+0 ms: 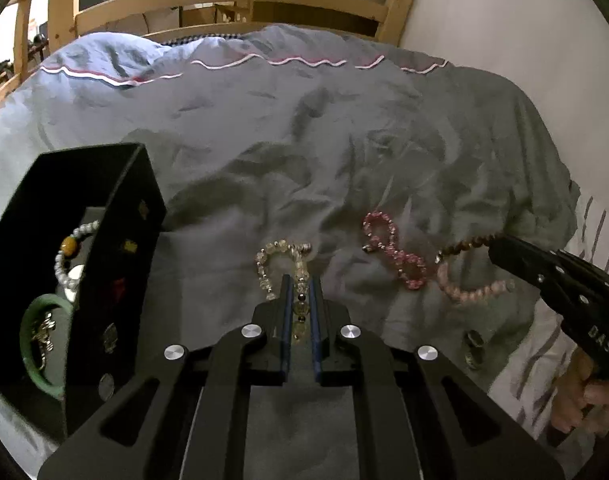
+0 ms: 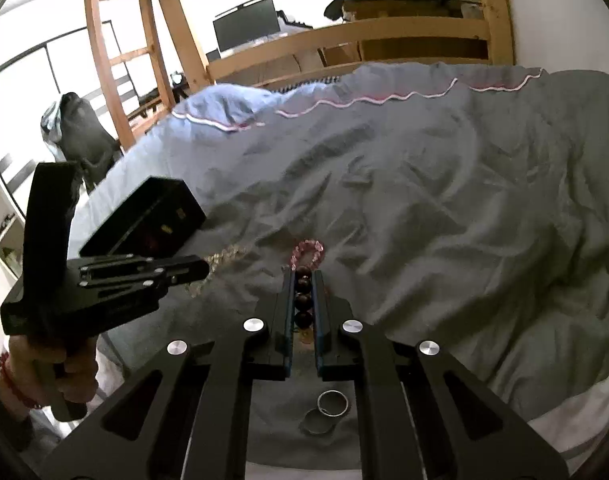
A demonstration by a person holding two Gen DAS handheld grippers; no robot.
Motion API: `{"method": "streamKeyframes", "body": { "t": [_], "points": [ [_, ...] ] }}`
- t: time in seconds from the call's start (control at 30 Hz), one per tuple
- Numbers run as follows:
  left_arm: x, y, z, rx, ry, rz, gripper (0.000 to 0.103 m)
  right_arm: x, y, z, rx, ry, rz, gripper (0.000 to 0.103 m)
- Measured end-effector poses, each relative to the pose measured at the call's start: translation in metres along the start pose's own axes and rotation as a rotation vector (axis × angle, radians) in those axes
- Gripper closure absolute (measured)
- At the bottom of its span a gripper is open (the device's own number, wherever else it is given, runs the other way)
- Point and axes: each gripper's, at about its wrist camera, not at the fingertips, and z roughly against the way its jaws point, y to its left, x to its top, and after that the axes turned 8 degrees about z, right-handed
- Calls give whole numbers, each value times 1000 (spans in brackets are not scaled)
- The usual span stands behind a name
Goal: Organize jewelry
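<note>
Pickup step: left gripper [image 1: 300,280] was clamped on the clear bead bracelet [image 1: 278,258] lying on the duvet [image 1: 304,140]; right gripper [image 2: 303,274] was clamped on the brown bead bracelet [image 2: 303,296]. Next move, in my judgement: lift each and carry it to the open black box [image 1: 116,260] at left.

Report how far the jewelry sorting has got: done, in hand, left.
Done: the black box already holds a pearl bracelet and a green bangle. In hand: the left tongs are shut on the clear bracelet, and the right tongs on the brown bracelet. Left: the pink bracelet, a paler pink one and two rings lie on the duvet.
</note>
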Motion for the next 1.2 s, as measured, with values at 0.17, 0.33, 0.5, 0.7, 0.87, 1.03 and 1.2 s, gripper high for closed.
{"method": "streamKeyframes", "body": {
  "t": [0.17,0.33,0.5,0.7,0.87,1.03,1.2],
  "points": [
    [-2,0,17,6,-5,13,96,2,2,7,15,-27,-7,94],
    [-8,-5,40,9,-25,7,96,2,8,17,11,-56,8,94],
    [-16,-10,62,4,-37,1,96,1,14,29,28,-75,26,94],
    [-18,-12,82,-1,-58,-3,96,2,20,49,75,-109,1,94],
    [-15,-12,99,-15,-83,6,96,8,26,69,115,-139,-24,94],
    [-12,-9,115,-32,-101,-1,96,14,29,75,127,-145,-55,94],
    [-8,-2,127,-38,-118,5,96,17,38,76,124,-143,-51,94]
  ]
}}
